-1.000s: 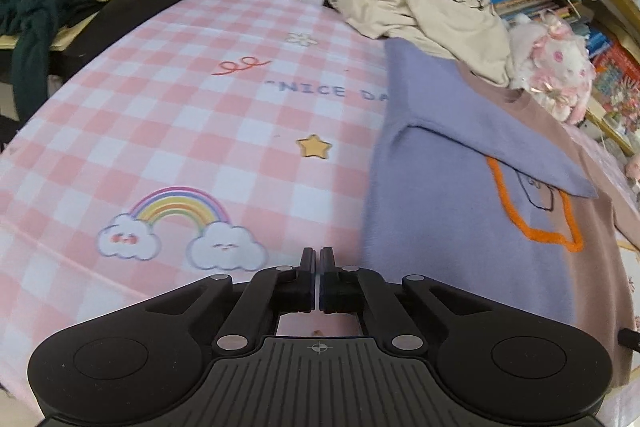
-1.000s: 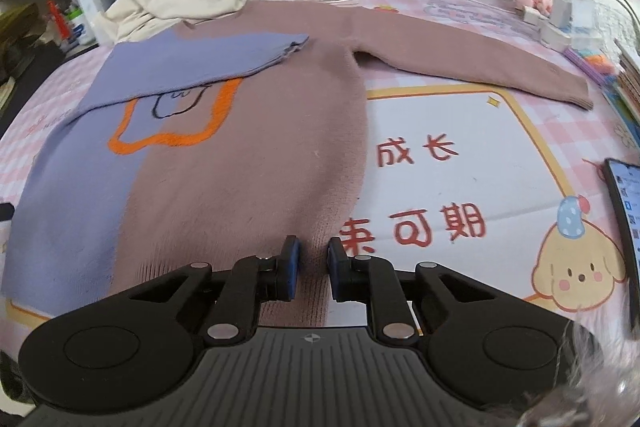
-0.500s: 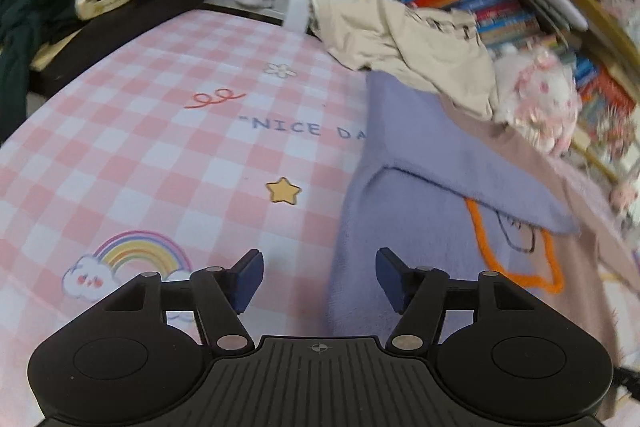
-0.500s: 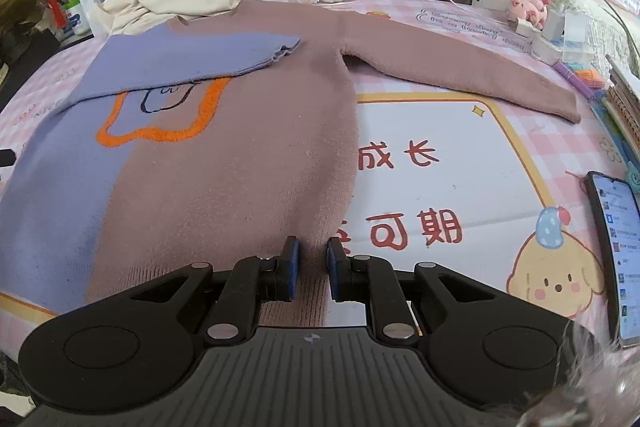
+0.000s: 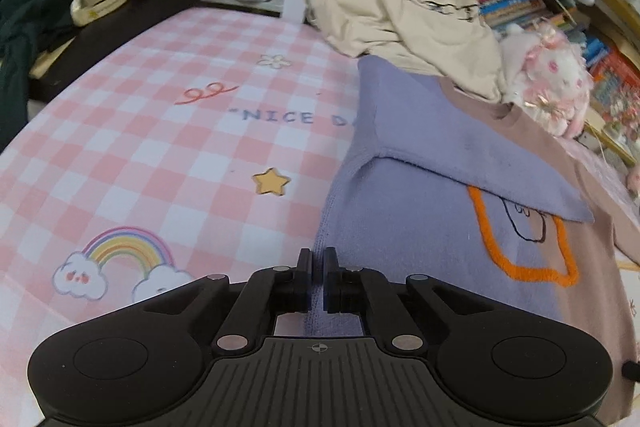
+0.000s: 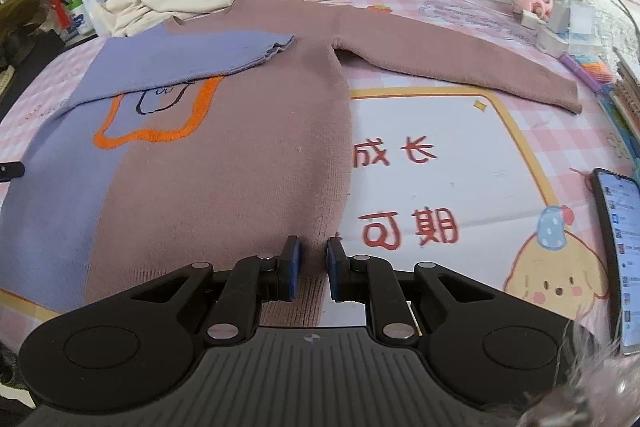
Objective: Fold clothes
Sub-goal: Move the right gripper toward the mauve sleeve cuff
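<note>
On the pink checked tablecloth [image 5: 168,155] we find the sweater [image 6: 224,163] flat; left gripper [image 5: 318,277] pinches its purple hem edge, right gripper [image 6: 313,269] clamps its brown hem corner.

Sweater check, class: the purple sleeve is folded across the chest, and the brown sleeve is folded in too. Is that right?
Not quite. The purple sleeve is folded across the sweater, but the brown sleeve lies stretched out on the mat, as the right wrist view shows.

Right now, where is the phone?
In the right wrist view, the phone lies at the table's far right edge, beside the chick drawing.
</note>
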Tool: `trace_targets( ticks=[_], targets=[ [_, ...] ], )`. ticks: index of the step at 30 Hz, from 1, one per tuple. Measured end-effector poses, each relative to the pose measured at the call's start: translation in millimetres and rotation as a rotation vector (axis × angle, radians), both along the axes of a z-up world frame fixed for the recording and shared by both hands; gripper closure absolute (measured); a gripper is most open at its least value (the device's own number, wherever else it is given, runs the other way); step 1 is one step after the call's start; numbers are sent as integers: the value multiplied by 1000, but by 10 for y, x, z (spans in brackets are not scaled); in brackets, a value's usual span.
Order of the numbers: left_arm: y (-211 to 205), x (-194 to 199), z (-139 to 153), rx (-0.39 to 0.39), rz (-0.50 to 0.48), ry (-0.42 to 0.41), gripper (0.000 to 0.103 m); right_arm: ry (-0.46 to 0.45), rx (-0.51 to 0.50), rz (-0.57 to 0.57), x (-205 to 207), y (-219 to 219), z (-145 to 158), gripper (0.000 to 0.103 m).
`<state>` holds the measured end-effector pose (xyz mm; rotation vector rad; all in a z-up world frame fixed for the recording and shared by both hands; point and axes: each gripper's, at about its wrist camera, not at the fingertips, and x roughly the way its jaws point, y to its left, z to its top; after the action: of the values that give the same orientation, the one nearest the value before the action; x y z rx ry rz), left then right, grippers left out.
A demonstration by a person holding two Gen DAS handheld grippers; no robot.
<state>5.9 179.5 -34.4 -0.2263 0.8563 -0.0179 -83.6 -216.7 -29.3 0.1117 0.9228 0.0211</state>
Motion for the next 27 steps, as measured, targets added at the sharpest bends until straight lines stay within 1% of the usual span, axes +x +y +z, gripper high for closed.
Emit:
trace_targets(
  ticks=[2, 5, 9, 11, 13, 14, 15, 16, 17, 18, 19, 20, 22, 23, 24, 26, 27],
  targets=[
    [39, -2, -13, 8, 7, 4, 100, -2, -2, 23, 7, 42, 2, 89],
    [109, 25, -40, -10, 4, 8, 99, -3, -11, 46, 11, 104, 5, 89],
    [151, 36, -57, -22, -15, 3, 99, -3, -5, 34, 18, 112, 2, 89],
    [157, 27, -59, -23, -16, 1, 95, -14, -10, 19, -2, 130, 26, 89],
    [159, 14, -55, -26, -18, 2, 95, -33, -22, 0, -34, 160, 65, 85],
    [155, 0, -40, -24, -20, 2, 92, -42, -27, -9, -50, 176, 84, 81],
    [143, -23, -17, -20, -23, 2, 91, -52, -33, -18, -66, 191, 104, 72],
    [129, -48, 8, -15, -27, 1, 85, -61, -39, -28, -82, 206, 123, 61],
    [108, -88, 38, -9, -33, -5, 75, -71, -45, -37, -98, 222, 143, 57],
    [87, -131, 69, -4, -39, -12, 69, -80, -50, -46, -114, 237, 162, 49],
    [61, -182, 100, 4, -46, -23, 56, -90, -56, -55, -130, 252, 182, 42],
    [34, -235, 132, 13, -55, -35, 44, -99, -62, -65, -146, 267, 201, 38],
    [-25, -345, 190, 25, -77, -56, 35, -118, -73, -83, -178, 298, 240, 25],
    [-50, -392, 209, 31, -90, -61, 28, -128, -80, -92, -196, 319, 261, 23],
    [-73, -440, 227, 36, -103, -64, 24, -142, -91, -97, -224, 358, 287, 18],
    [-116, -534, 241, 41, -115, -60, 13, -168, -112, -107, -281, 438, 338, 16],
    [-127, -573, 235, 41, -115, -52, 11, -177, -118, -109, -312, 480, 354, 13]
  ],
)
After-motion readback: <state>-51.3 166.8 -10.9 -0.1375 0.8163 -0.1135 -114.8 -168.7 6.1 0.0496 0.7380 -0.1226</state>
